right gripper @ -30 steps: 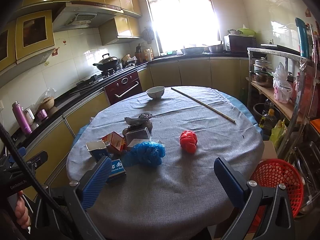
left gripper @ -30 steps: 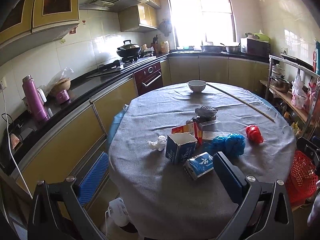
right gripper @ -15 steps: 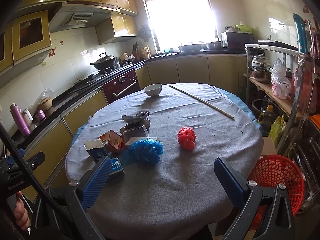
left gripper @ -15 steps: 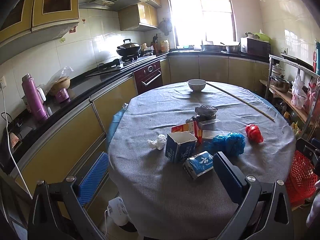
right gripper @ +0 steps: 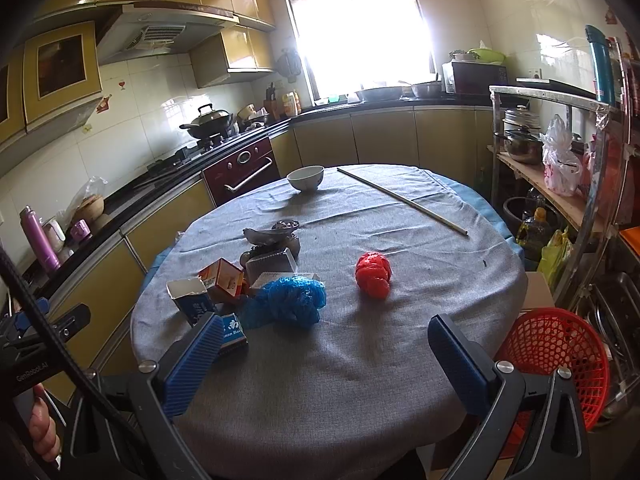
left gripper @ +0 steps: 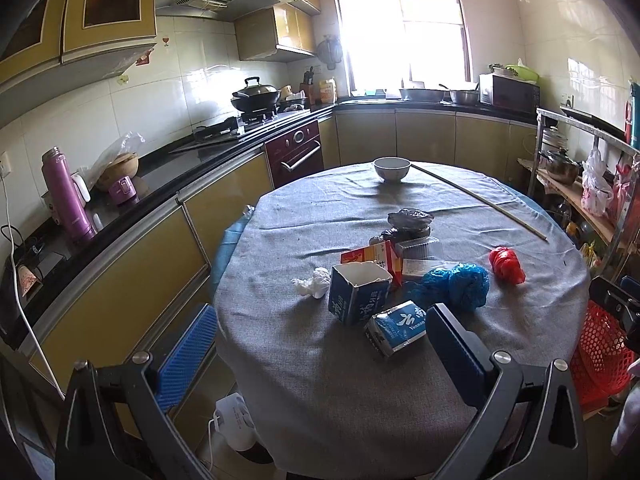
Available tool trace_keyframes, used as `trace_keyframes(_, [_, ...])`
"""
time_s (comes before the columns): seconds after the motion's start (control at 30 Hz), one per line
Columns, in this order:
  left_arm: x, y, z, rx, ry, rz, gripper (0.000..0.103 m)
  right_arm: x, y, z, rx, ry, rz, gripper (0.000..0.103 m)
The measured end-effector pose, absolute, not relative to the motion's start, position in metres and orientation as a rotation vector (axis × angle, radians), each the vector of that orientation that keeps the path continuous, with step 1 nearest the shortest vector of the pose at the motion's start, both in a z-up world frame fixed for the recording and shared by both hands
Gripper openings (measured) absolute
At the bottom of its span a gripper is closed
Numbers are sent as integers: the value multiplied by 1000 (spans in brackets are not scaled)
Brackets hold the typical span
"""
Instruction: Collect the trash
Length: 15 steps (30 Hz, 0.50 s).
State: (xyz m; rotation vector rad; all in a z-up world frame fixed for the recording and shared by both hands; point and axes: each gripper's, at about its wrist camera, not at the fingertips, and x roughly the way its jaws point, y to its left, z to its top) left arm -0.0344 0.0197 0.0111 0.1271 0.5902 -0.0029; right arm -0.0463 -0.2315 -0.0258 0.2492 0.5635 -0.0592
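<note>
While both grippers hang above the near edge of the round table, the left gripper and right gripper each stand spread wide, holding nothing. 2 blue cartons, a blue bag and a red bag lie mid-table; a red basket sits just off its right edge.

The right gripper hangs low in the frame, jaws spread wide with nothing between them, over the near edge of the grey table. At centre lie a red bag and a blue bag; cartons cluster at centre left. A red basket sits lower right, a bowl above centre.
</note>
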Motion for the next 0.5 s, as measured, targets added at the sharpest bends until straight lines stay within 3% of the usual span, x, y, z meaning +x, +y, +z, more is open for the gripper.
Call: trace_keyframes(0.5, [-18, 24, 0, 102, 630, -4, 103, -39, -232, -39, 242, 600, -69, 103])
